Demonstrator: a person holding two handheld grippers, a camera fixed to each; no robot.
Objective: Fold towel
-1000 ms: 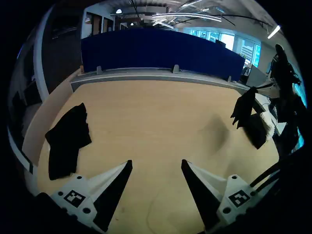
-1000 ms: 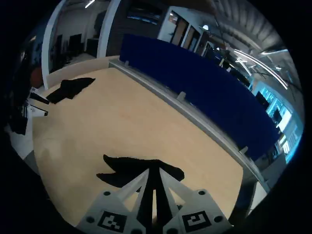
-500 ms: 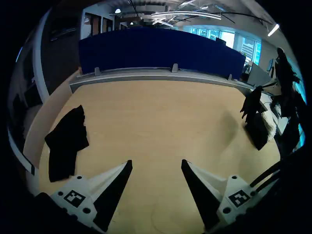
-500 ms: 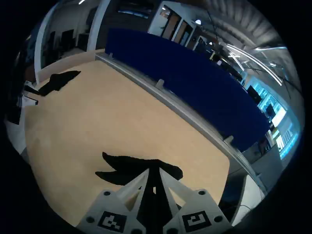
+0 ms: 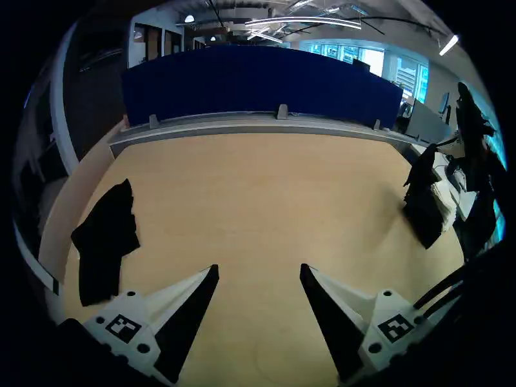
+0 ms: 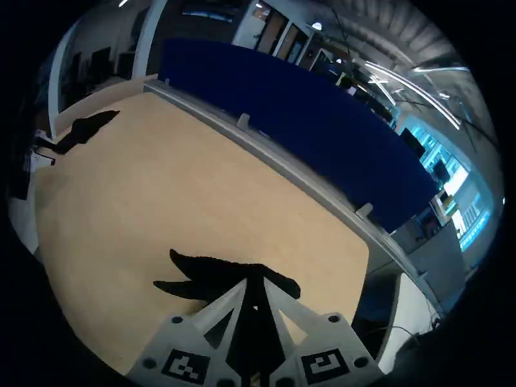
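a black towel (image 6: pixel 213 274) is pinched in the closed right tongs (image 6: pixel 255 287) and held bunched above the desk (image 6: pixel 161 193); the left tongs (image 5: pixel 258 271) are spread wide and empty; no fold is made yet, so the whole folding is judged left; another dark cloth (image 5: pixel 103 242) lies well apart

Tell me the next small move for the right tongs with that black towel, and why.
Probably bring the right tongs in over the table and lower the black towel onto the bare wood. They are shut on it, it hangs bunched by the table's edge, and the left tongs stand open and empty.
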